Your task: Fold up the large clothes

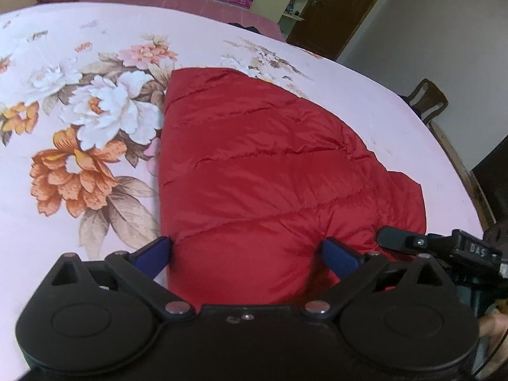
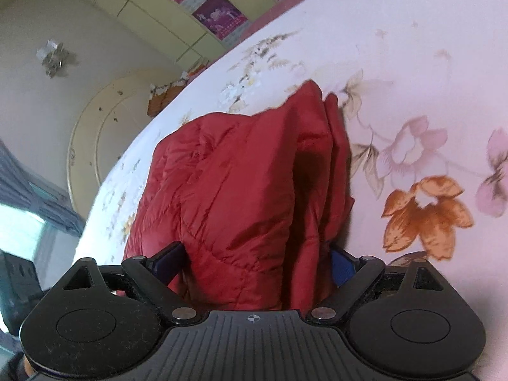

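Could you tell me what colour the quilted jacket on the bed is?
Red; the jacket shows best in the left wrist view.

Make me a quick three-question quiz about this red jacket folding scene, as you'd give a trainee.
1. True or false: the left gripper has red quilted jacket fabric between its blue fingers.
2. What does the jacket lie on? A) wooden floor B) floral bedsheet C) chair
3. Fill in: the right gripper straddles several bunched ____ of the jacket.

Key: 1 true; 2 B; 3 layers.
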`<state>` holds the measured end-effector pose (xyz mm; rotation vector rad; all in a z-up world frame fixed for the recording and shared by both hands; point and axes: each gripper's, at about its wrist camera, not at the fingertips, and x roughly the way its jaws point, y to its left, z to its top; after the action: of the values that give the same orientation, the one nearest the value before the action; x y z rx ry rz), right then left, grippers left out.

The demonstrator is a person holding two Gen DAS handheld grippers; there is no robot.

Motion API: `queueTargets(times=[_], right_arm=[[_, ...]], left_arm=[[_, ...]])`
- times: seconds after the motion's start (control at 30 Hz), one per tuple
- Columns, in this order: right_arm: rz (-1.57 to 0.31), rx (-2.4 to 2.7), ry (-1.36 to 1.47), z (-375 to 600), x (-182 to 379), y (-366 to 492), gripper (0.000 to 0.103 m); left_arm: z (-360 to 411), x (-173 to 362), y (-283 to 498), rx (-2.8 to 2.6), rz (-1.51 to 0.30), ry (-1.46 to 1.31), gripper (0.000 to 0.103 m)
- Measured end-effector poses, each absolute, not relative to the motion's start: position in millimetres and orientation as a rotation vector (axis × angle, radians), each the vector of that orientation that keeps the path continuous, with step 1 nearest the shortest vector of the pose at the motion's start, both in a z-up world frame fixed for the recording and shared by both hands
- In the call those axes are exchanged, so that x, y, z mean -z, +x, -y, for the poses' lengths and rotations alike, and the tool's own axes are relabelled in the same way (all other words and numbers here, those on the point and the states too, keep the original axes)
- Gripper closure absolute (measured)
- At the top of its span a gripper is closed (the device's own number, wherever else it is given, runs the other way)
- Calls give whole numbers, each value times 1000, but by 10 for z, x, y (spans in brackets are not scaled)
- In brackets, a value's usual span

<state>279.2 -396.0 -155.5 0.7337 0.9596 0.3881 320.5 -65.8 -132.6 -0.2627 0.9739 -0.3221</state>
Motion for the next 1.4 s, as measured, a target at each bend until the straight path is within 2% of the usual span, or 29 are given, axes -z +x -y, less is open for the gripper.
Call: queueTargets(times=[0.1,0.13,0.27,0.33,0.43,0.67,1.03,1.4], right_arm=[[-956,-393,729,3957,1554,2778,15],[-960,-398,738,3960,1564,2776,23],[-974,-417,796,3965,1598,2780,39],[-977,-430,809,3968,1599,2777,52],[-961,-442,807,3964,1550,2773,63],[-904,-491,796,3978,1376,2718,67],[-849,-583,797,3571,1085,2815,67],[-827,-606,797,2350,876,3128,67]], left_arm=[[653,1331,3196,329,-974,-282,7],[656,1324,3191,330,-973,-282,9],[673,1274,3158,330,-962,-274,17],[682,1252,3149,325,-956,-266,21],[699,1205,3114,315,-934,-251,29],[712,1022,3028,283,-885,-246,42],[433,609,2911,215,-816,-209,43],[-818,434,3092,202,-769,-228,43]])
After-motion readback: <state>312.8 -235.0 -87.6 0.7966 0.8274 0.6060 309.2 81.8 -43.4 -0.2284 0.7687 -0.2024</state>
